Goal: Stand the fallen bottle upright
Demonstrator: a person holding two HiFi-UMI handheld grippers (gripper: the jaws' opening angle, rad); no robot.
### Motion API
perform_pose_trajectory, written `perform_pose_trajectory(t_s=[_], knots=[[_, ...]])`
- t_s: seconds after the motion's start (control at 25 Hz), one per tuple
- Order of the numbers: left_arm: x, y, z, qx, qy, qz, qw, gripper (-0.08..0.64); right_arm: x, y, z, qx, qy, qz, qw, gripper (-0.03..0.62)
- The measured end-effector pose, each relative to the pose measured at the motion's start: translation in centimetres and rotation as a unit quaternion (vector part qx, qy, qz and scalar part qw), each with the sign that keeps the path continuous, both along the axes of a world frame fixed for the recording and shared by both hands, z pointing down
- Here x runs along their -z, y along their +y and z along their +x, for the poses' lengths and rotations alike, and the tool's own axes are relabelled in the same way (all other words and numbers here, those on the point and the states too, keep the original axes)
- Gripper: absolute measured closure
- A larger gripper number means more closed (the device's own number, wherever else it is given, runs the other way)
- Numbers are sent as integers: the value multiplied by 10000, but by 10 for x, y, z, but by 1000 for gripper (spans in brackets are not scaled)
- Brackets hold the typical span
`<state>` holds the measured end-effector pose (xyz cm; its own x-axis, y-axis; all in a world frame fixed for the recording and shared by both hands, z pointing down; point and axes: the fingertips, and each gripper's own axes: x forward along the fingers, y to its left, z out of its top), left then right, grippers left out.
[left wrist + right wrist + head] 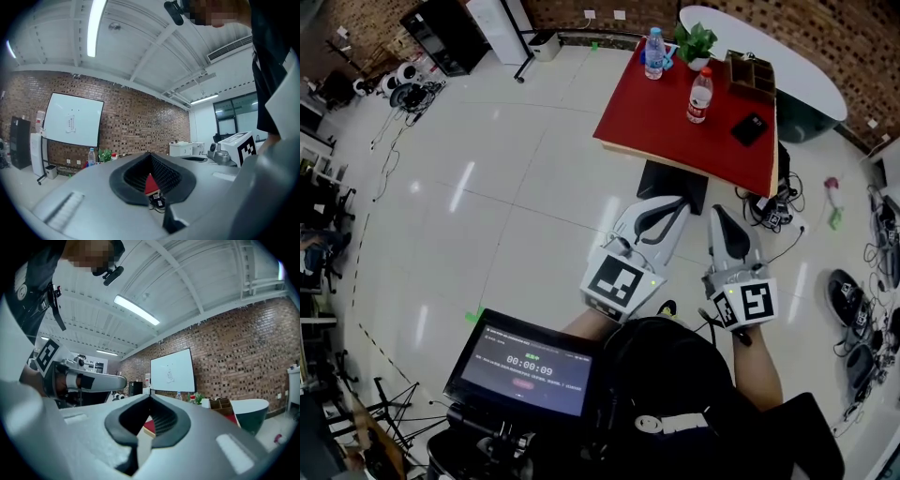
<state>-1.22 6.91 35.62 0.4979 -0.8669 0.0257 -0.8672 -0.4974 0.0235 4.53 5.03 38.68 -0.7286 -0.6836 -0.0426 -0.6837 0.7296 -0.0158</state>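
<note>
A red table stands ahead on the tiled floor, well beyond both grippers. On it are two clear bottles: one with a blue label at the far edge and one with a red label and red cap nearer the middle. Both look upright. My left gripper and right gripper are held side by side in front of the person and point level toward the table. Both are shut with nothing between the jaws. The blue-label bottle shows small in the left gripper view. In the right gripper view both bottles are tiny.
The table also carries a potted plant, a wooden organizer and a flat black object. A black stool stands at its near side. Cables and shoes lie on the floor to the right. A timer screen sits at lower left.
</note>
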Motion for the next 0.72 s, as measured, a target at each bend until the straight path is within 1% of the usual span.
perform_pose_trajectory(t_s=[0.36,0.72], knots=[[2,-6,11,-56,-52,23,10000,561,5,-4,0,110,-11,87,9999,589],[-3,-17,22,-125,-55,4,9999,561,1,-13,11,74,13,67,9999,589]])
